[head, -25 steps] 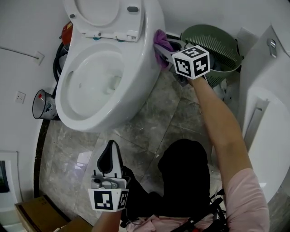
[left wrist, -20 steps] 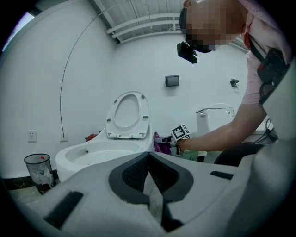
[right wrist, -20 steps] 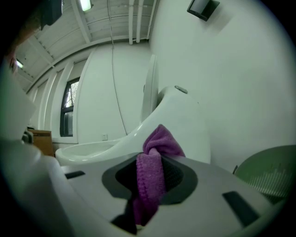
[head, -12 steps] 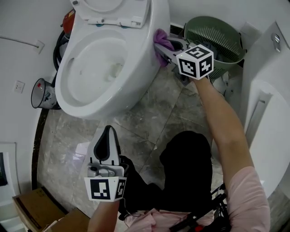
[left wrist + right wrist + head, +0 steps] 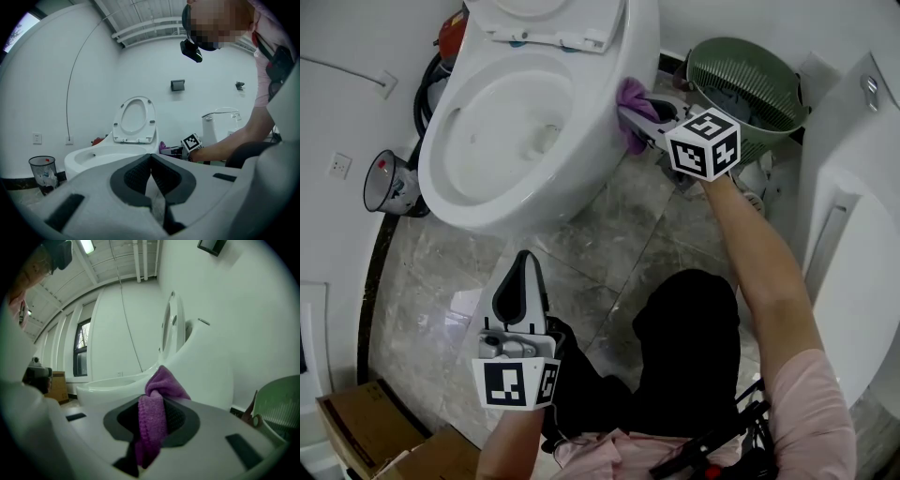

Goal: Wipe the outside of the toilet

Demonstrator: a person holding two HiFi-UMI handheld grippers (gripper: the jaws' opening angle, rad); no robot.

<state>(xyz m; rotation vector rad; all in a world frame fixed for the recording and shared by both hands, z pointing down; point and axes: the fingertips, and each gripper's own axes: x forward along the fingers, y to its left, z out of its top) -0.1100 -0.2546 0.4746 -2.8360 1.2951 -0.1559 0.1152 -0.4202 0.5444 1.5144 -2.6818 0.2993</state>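
Two tools are seen, one held in each hand. The right tool [image 5: 630,114] is shut on a purple cloth [image 5: 634,96], and the cloth is bunched up between its jaws. The cloth is pressed against the outer side of the white toilet [image 5: 581,178], just under the rim and near the back. The toilet is stood on a grey stone floor [image 5: 619,234], and its seat and lid [image 5: 546,23] are lifted up. The bowl is seen from above.

A green basket [image 5: 764,84] is set just beside the right tool, on the side away from the toilet.

The left tool [image 5: 523,272] is held low over the floor, well apart from the toilet. Its jaws are closed together and nothing is held between them. It is pointed toward the front of the toilet.

A small bin [image 5: 382,185] with something red in it is stood by the wall, on the other side of the toilet from the cloth. A brown cardboard box [image 5: 356,433] is seen on the floor at the bottom left corner.
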